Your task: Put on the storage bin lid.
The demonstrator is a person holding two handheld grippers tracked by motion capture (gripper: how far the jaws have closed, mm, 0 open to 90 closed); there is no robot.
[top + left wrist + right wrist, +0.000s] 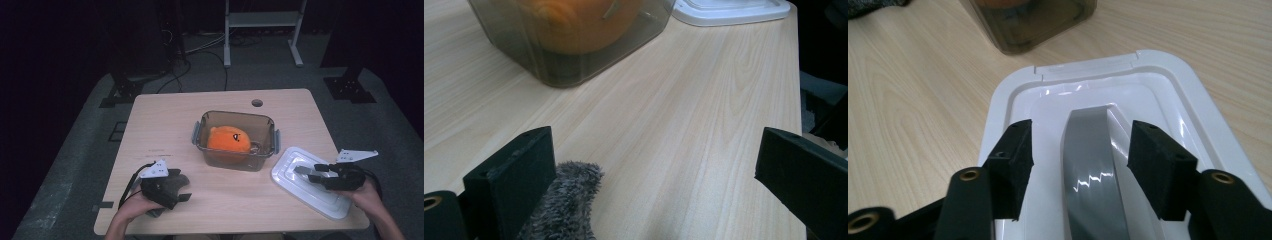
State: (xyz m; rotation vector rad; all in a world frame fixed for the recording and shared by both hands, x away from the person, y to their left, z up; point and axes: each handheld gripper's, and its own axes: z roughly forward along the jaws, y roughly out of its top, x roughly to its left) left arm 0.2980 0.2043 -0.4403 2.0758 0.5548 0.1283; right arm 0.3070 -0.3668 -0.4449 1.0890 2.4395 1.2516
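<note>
A clear, smoke-tinted rectangular plastic container (235, 141) with grey side latches stands near the middle of the pale wooden table (165, 120), holding an orange plush toy (229, 139). To the right of the container and a little nearer the person lies its white plastic lid (310, 181), flat on the table, with a raised grey handle strip (1090, 170) running down its middle.

The right gripper (306, 171) sits over the lid with its jaws partly open, one on each side of the grey handle strip. In the right gripper view there is a gap between each pad and the strip, so nothing is gripped yet. The left gripper (659, 175) rests on the table to the left of the container and nearer the person, its jaws spread wide with only bare tabletop between them. A tuft of grey fuzzy fabric (566, 200) pokes up beside its left jaw, touching it but not between the pads.

The likely next step is pinching the handle and carrying the lid onto the container. The strip looks glossy and smooth, so a shallow or off-centre pinch could let the lid slip or swing down on lifting. The plush toy rises close to the container's rim, so it may stop the lid from seating. The container is unheld, so pressing the lid down could push it across the table.
</note>
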